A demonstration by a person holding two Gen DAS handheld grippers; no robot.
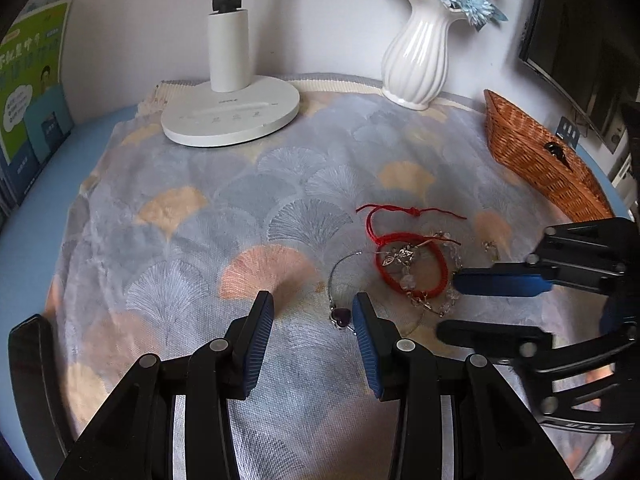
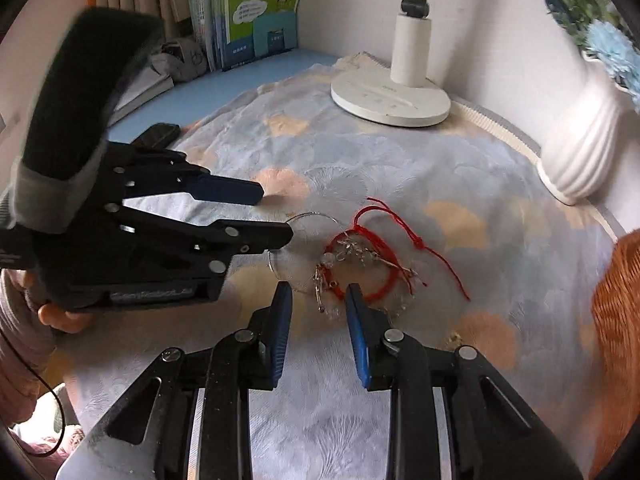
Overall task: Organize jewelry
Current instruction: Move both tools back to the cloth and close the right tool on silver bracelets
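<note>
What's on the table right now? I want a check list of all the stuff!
Surface: patterned cloth over a blue tabletop.
Job's things: red cord bracelet tangled with a silver charm chain; thin necklace with a dark heart pendant; wicker basket.
Clutter: lamp base, white vase of blue flowers, books.
Grippers: left gripper open beside the pendant; right gripper open at the tangle.
Cables: thin black cord by the sleeve.
Surroundings: white wall, curtain.

You are holding the left gripper tilted downward, jaws parted and gripping nothing; the right gripper is angling down beside it, jaws narrower, also empty.
</note>
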